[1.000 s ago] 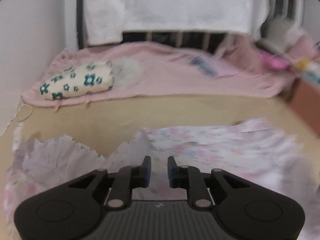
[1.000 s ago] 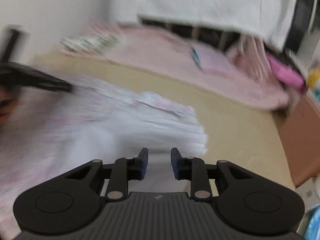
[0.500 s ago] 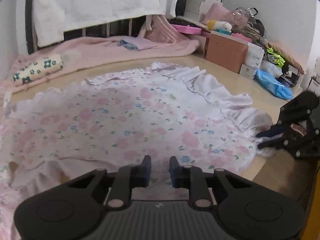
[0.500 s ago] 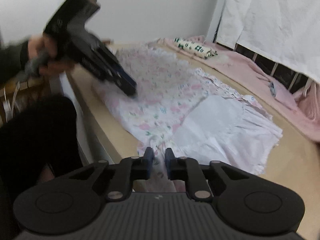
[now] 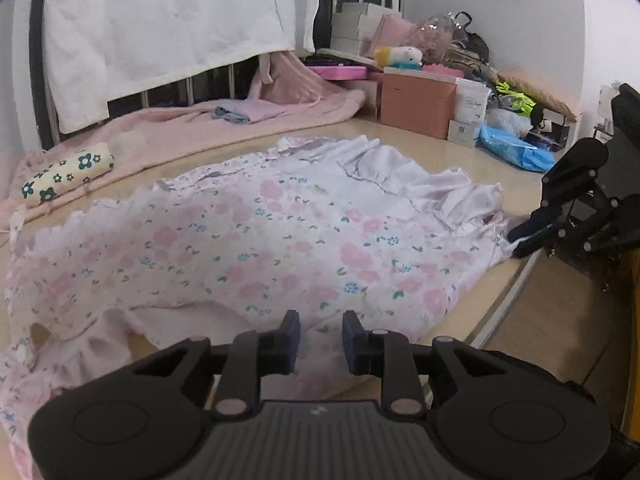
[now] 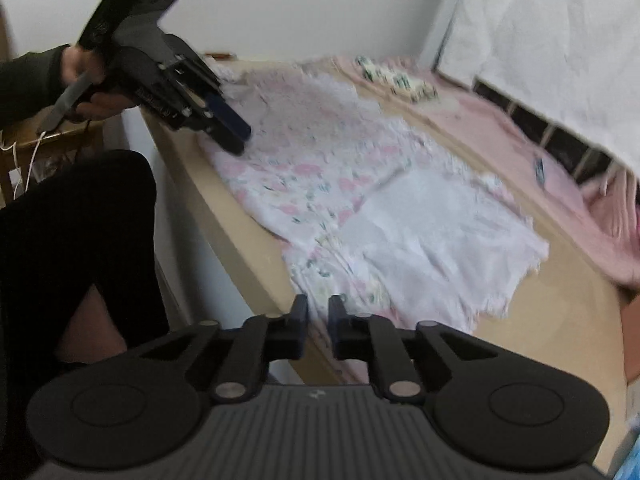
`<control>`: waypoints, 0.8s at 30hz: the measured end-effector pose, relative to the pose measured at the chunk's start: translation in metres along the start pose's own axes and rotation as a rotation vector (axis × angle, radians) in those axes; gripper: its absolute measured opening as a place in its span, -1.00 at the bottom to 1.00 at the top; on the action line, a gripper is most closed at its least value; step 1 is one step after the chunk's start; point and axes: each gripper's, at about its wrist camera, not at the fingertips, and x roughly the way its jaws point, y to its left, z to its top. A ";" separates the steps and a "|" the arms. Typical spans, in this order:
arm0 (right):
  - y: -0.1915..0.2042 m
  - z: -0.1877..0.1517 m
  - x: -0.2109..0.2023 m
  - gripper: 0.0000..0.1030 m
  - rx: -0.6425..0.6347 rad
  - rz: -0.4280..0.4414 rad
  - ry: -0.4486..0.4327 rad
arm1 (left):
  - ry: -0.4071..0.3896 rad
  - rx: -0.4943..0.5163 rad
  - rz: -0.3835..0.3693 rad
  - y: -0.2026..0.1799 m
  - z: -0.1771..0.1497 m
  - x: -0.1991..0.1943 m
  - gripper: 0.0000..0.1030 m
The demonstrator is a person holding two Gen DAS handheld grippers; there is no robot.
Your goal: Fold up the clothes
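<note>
A pink floral garment with ruffled edges [image 5: 280, 240] lies spread flat on a beige table; it also shows in the right wrist view [image 6: 360, 200]. My left gripper [image 5: 320, 338] hovers over the garment's near hem, jaws a small gap apart with nothing between them. It appears in the right wrist view [image 6: 236, 136] over the garment's far corner. My right gripper [image 6: 318, 320] sits at the near table edge over the hem, jaws narrowly apart, cloth just beyond them. In the left wrist view it [image 5: 520, 236] touches the garment's right ruffle.
A pink blanket [image 5: 200, 128] with a floral pillow [image 5: 64, 172] lies along the back. Boxes [image 5: 416, 104] and bags [image 5: 516, 148] are stacked at the right. A white sheet [image 5: 160, 32] hangs on a railing. The person's dark-clad legs [image 6: 80, 248] are beside the table edge [image 6: 224, 248].
Both grippers swung round while the garment was spread flat on the table. In the last half second the left gripper's jaws opened slightly and the right drew back a little.
</note>
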 end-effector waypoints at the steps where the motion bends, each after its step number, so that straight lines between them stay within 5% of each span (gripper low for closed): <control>1: -0.002 -0.003 -0.003 -0.82 0.001 -0.010 0.011 | 0.006 -0.007 0.006 0.003 -0.001 -0.004 -0.57; 3: -0.010 -0.009 -0.009 -0.81 0.041 -0.046 0.027 | 0.014 -0.028 0.036 0.010 -0.005 -0.014 -0.49; 7: -0.005 -0.007 -0.022 -0.18 0.048 -0.083 0.001 | -0.046 -0.088 -0.082 0.027 -0.012 -0.042 -0.05; 12: -0.005 -0.007 -0.014 -0.15 0.023 -0.028 -0.015 | -0.050 0.027 -0.134 0.015 -0.014 -0.036 0.14; 18: -0.020 -0.013 -0.006 -0.21 0.076 0.034 0.000 | -0.003 0.084 -0.126 0.015 -0.022 -0.029 -0.14; 22: -0.026 -0.017 -0.010 -0.48 0.101 0.078 0.015 | 0.012 0.067 -0.150 0.023 -0.020 -0.027 -0.72; 24: -0.029 -0.017 -0.011 -0.54 0.117 0.089 0.009 | 0.022 0.068 -0.175 0.027 -0.018 -0.026 -0.78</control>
